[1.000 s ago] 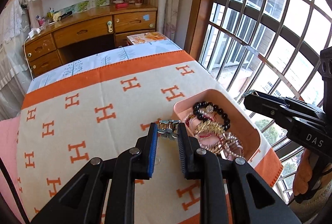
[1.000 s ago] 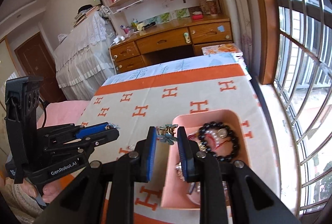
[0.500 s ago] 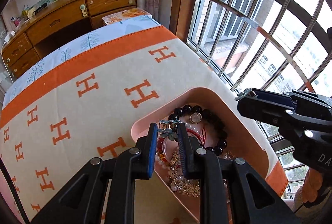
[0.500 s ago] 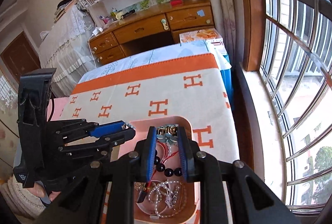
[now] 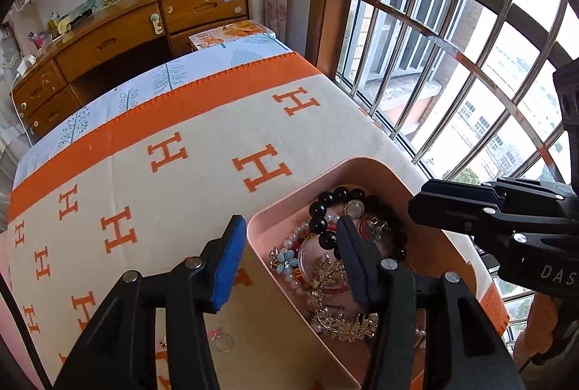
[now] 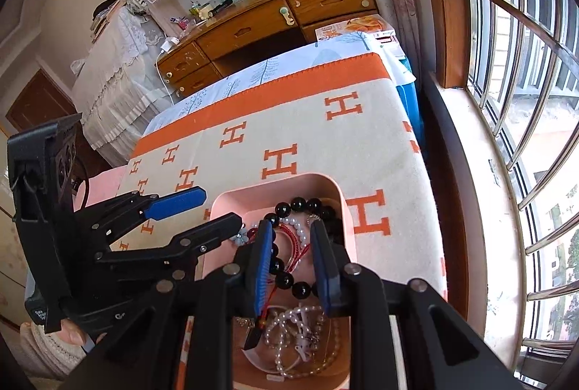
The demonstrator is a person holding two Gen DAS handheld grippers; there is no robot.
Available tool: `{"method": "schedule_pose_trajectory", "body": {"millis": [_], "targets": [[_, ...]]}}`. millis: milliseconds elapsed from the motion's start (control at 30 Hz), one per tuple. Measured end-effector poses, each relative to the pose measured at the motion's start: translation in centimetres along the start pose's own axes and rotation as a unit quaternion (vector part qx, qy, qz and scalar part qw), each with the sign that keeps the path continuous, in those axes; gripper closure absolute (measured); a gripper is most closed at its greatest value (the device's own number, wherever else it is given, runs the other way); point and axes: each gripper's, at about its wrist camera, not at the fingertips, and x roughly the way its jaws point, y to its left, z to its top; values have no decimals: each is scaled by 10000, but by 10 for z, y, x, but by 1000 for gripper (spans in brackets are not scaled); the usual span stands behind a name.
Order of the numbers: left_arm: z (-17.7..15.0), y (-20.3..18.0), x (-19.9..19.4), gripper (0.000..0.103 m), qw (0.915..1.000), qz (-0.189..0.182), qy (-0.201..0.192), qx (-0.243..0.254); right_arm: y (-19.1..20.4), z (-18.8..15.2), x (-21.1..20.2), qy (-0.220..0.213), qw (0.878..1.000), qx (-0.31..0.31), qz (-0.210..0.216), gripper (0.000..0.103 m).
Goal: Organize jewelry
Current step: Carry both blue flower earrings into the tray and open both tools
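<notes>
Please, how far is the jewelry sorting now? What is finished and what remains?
Mostly done: the pink tray holds a pile, including the black bead bracelet and blue flower piece. In hand: nothing visible; the left tool is opening astride the tray wall, the right tool hovers above the tray, seemingly empty. Left: small rings on the blanket beside the tray.

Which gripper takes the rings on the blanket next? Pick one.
Left. The rings lie on the blanket just under the left gripper, outside the tray, and its jaws are opening with only the tray wall between them. The right gripper hangs inside the tray, farther off.
</notes>
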Motion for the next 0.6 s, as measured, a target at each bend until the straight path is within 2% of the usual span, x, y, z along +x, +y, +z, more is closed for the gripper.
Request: {"method": "schedule_pose_trajectory", "body": {"millis": [133, 367, 467, 600], "targets": [[-1, 11, -20, 51, 9997, -3, -160, -167, 9, -4, -10, -97, 9999, -92, -34, 81], [-14, 41, -61, 44, 9975, 203, -472, -494, 31, -12, -23, -229, 9995, -204, 61, 81], [-26, 56, -76, 39, 9954, 360, -603, -654, 43, -18, -22, -200, 9993, -268, 172, 81], [-49, 76, -89, 38, 9925, 637, -647, -823, 66, -29, -14, -97, 9982, -441, 395, 81]]}}
